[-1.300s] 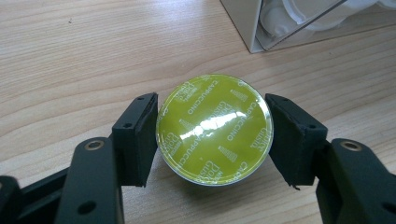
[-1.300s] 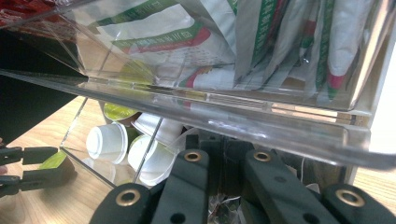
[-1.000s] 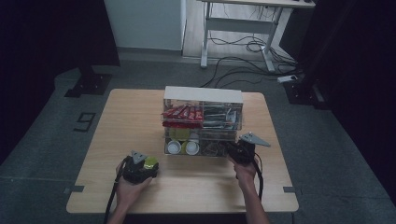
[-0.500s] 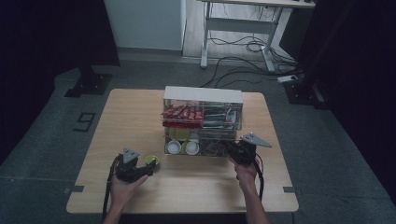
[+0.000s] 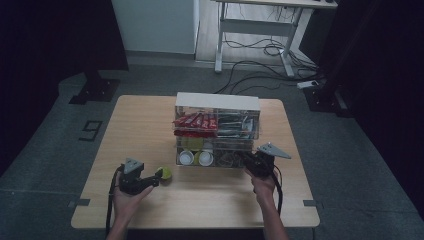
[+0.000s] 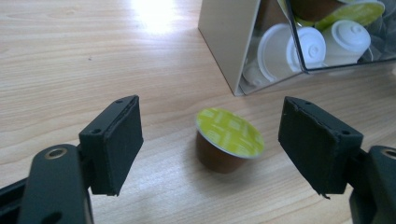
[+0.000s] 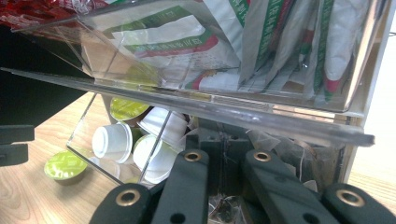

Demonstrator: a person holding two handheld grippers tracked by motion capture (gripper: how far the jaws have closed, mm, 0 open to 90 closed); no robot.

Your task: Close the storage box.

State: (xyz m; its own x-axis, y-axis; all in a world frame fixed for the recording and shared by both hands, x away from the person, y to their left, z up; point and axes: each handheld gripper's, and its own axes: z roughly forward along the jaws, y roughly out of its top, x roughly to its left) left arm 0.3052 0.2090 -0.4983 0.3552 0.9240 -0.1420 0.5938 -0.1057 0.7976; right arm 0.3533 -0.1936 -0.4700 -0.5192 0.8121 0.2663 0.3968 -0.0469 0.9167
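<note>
While a dim room with a grey floor, black curtains and a white metal desk frame (image 5: 252, 30) with cables beneath it lies beyond, a light wooden table (image 5: 140, 125) fills the middle of the high view. A person's forearms reach in from the bottom edge, each hand holding a black two-jaw gripper.

On the bare wood near the table's front left stands a small brown coffee capsule with a yellow-green foil lid (image 6: 229, 140), upright, just beside the front left corner of the organiser. The left gripper (image 6: 210, 149) has its jaws spread wide, one on each side of the capsule and touching neither side of it.

At the table's centre sits a clear acrylic two-tier organiser with a white top (image 5: 217, 100). Its upper left compartment holds red wrapped snack bars (image 5: 195, 121); the upper right holds white sachets with green and red print (image 7: 261, 42). The lower left compartment holds white plastic creamer cups (image 7: 112, 140) and more green-lidded capsules. The lower right holds crumpled clear packets whose contents are too dim to tell.

The right gripper (image 5: 250, 161) reaches into the lower right compartment; its fingertips are hidden among the packets, so whether they are apart or together cannot be told
</note>
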